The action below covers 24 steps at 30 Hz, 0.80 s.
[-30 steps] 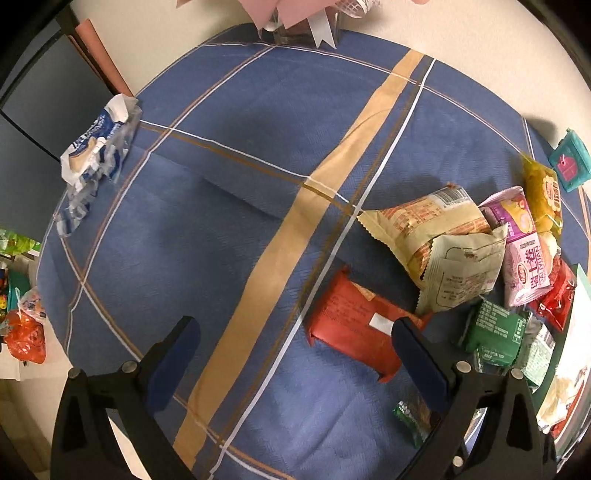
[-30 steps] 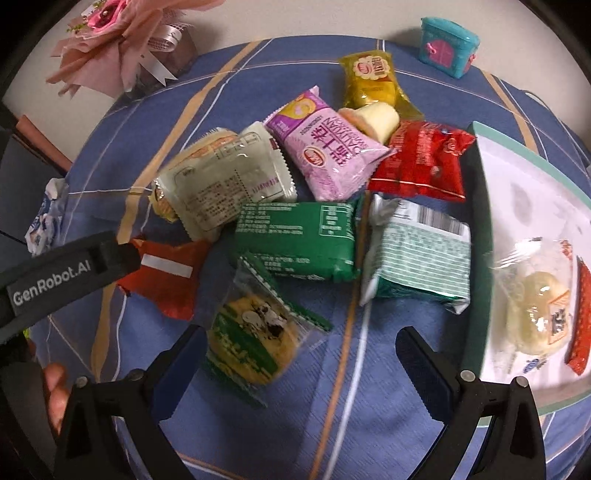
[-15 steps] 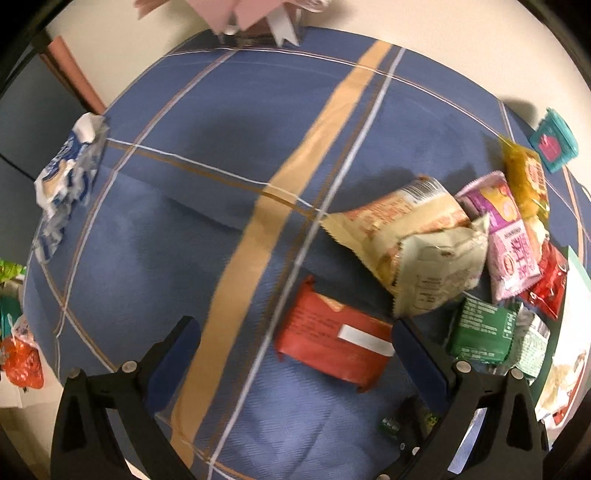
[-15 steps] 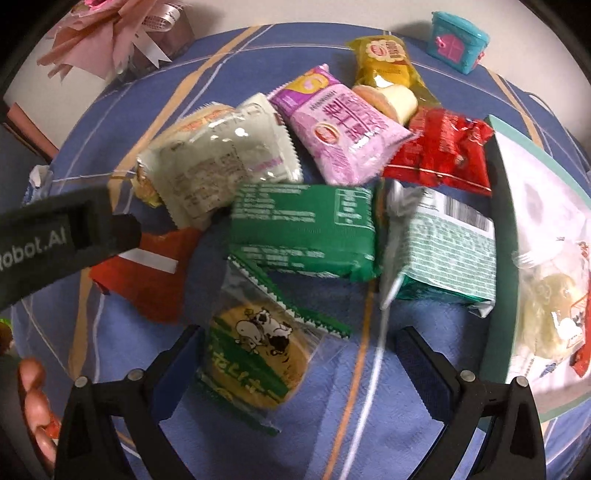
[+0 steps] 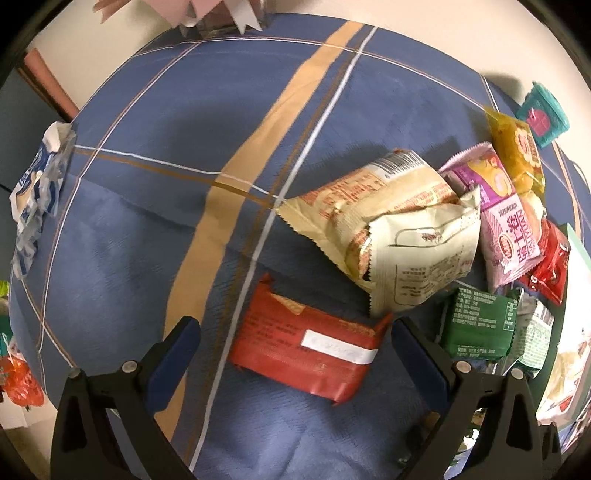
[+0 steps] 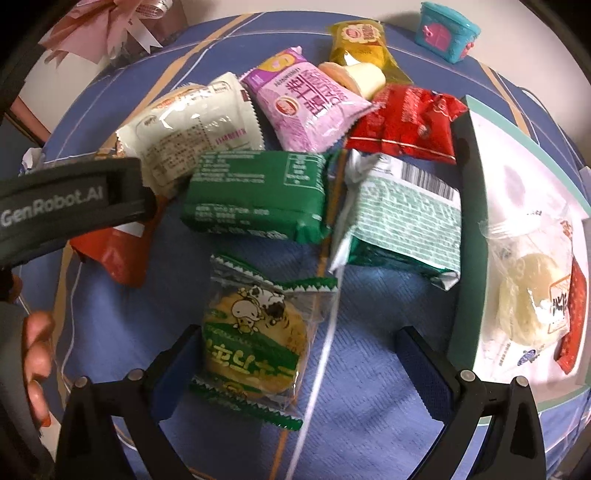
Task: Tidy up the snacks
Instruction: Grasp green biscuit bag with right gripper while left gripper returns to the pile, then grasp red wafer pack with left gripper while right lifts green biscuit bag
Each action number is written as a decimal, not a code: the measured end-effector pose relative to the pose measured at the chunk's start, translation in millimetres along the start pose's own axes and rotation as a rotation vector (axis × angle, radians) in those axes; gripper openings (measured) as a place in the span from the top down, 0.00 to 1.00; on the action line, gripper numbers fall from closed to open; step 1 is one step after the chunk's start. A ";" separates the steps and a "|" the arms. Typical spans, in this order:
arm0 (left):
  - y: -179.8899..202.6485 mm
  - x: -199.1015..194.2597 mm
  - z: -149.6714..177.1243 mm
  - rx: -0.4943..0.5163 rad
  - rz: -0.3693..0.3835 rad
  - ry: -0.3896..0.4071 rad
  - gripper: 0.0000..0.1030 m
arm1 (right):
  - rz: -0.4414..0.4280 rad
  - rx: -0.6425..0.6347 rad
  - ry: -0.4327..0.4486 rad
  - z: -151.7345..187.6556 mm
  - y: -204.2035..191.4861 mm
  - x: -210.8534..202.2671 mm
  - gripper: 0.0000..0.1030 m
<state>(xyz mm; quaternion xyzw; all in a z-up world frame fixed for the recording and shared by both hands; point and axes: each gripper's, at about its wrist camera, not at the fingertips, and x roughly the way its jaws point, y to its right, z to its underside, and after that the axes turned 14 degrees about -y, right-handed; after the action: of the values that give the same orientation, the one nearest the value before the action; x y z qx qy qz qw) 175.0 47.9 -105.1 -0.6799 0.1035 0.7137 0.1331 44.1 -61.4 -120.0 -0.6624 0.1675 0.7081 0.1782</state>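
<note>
In the left wrist view a flat red packet lies on the blue cloth between the spread fingers of my left gripper, which is open. A cream bag lies just beyond it. In the right wrist view my right gripper is open over a clear round cookie packet with a cow picture, close to its left finger. Beyond it lie a dark green packet, a pale green packet, a purple bag, a red bag and a yellow bag.
A white tray with a green rim at the right holds a clear-wrapped pastry. A teal toy box stands at the back right, pink wrapping at the back left. A crumpled blue-white wrapper lies at the table's left edge.
Both grippers have moved forward and lower. The red packet now sits between the left fingers, and the cookie packet has come close between the right fingers. Nothing was taken hold of.
</note>
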 end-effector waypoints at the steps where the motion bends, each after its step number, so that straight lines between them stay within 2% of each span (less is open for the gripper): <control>1: 2.5 0.5 -0.9 0.004 -0.002 -0.001 0.00 | -0.002 0.006 0.001 0.9 2.2 0.8 0.00; 4: 9.0 2.2 -2.7 0.016 -0.001 -0.001 0.00 | 0.001 0.006 0.007 1.6 3.9 2.1 0.00; 8: 15.0 4.7 -2.4 0.021 -0.010 -0.002 0.00 | 0.039 -0.024 0.010 3.2 -24.5 2.6 0.00; 13: 28.6 6.8 3.4 0.030 -0.019 0.000 0.01 | 0.038 -0.026 0.016 3.3 -33.4 14.6 0.00; 17: 42.9 0.3 14.7 0.035 -0.038 -0.001 0.17 | 0.032 -0.018 0.020 6.8 -29.2 11.6 0.06; 21: 46.3 -4.5 19.1 0.034 -0.031 -0.005 0.25 | 0.027 -0.021 0.028 7.8 -26.3 8.2 0.14; 24: 47.7 -9.6 26.3 0.034 -0.020 -0.016 0.28 | 0.009 -0.016 0.035 9.0 -18.5 4.2 0.19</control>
<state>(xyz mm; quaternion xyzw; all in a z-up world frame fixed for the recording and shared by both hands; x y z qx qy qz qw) 134.9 11.1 -95.7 -0.6729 0.1077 0.7158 0.1523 44.7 -40.8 -123.7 -0.6755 0.1679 0.6983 0.1668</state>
